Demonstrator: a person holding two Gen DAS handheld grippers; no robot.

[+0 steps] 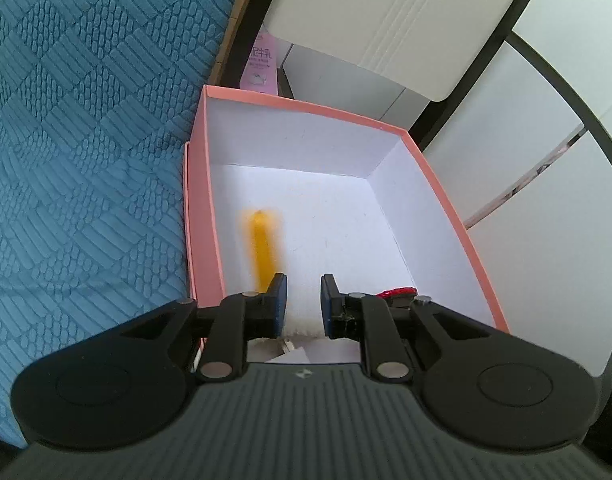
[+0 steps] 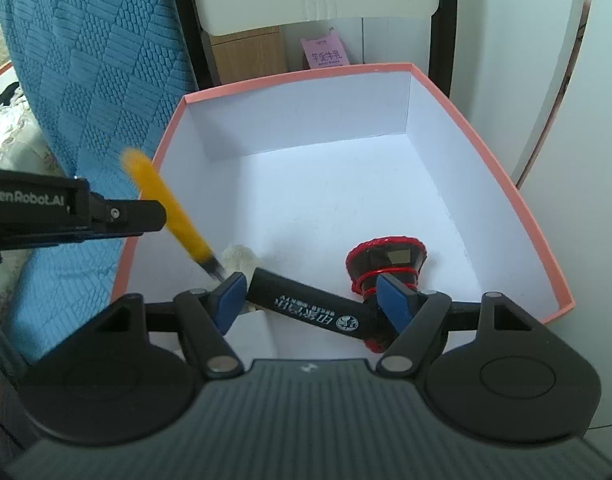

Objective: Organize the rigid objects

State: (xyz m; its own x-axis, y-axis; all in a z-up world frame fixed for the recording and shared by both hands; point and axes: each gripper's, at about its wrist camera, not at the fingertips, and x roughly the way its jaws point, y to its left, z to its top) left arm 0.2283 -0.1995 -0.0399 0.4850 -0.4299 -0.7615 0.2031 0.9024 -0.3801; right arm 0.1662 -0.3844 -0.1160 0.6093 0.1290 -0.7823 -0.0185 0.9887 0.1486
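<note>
A pink box (image 1: 306,108) (image 2: 297,76) with a white inside stands below both grippers. My left gripper (image 1: 303,280) (image 2: 157,216) hangs over its left side, open, with nothing between its fingers. An orange-handled tool (image 1: 261,248) (image 2: 173,216) shows as a blur just off its fingertips, tilted, tip down inside the box. My right gripper (image 2: 308,280) is shut lengthwise on a black tube (image 2: 306,304) with white print, low over the box's near edge. A black piece with red trim (image 2: 386,260) (image 1: 398,292) lies on the box floor beyond the right finger.
A blue quilted cloth (image 1: 85,140) (image 2: 85,80) lies against the box's left wall. A cream fluffy lump (image 2: 237,256) sits in the box's near left corner. Behind the box are a white chair back (image 1: 386,12), a pink carton (image 2: 326,54) and white cabinet fronts (image 1: 526,152).
</note>
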